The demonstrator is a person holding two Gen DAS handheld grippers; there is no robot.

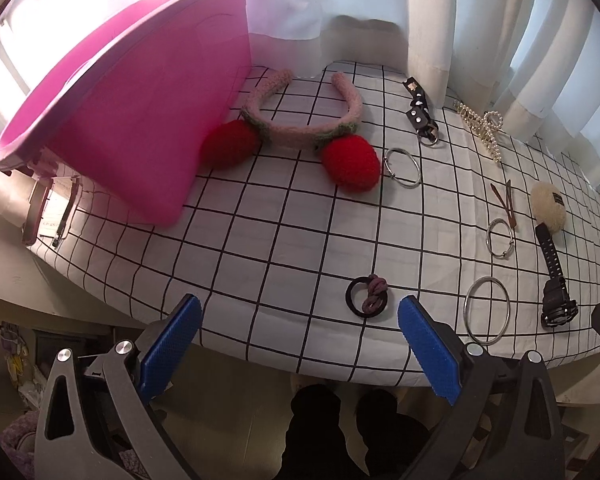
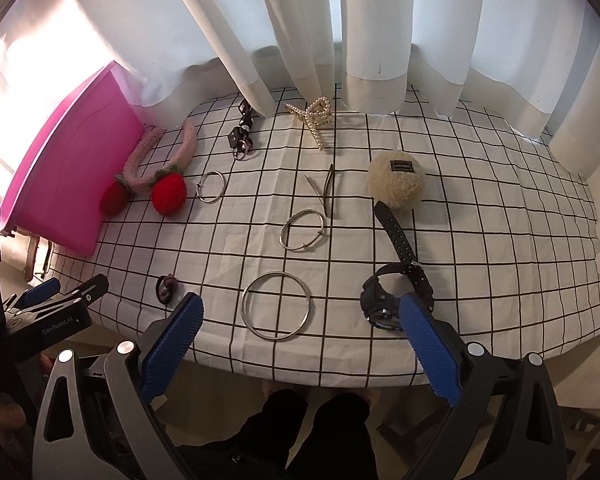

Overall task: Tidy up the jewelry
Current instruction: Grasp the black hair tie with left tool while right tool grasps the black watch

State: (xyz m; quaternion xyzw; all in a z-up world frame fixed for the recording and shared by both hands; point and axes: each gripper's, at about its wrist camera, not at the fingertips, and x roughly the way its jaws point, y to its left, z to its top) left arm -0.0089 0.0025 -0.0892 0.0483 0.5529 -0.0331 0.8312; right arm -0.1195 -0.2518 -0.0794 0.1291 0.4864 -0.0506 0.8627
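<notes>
A pink storage box (image 1: 132, 120) stands at the table's left, also in the right wrist view (image 2: 72, 172). Jewelry lies spread on the checked cloth: a knitted strawberry headband (image 1: 308, 128), a black hair tie (image 1: 367, 295), a large silver bangle (image 2: 276, 306), two smaller bangles (image 2: 303, 229) (image 2: 211, 186), a black watch (image 2: 396, 276), a pearl claw clip (image 2: 314, 118), a fluffy cream clip (image 2: 396, 184), a brown hair clip (image 2: 327, 190) and a studded black strap (image 2: 242, 132). My left gripper (image 1: 300, 344) is open and empty at the front edge. My right gripper (image 2: 300, 344) is open and empty by the bangle and watch.
White curtains (image 2: 340, 40) hang along the table's back edge. The table's front edge (image 2: 300, 376) runs just ahead of both grippers. The left gripper's body (image 2: 48, 312) shows at the left of the right wrist view.
</notes>
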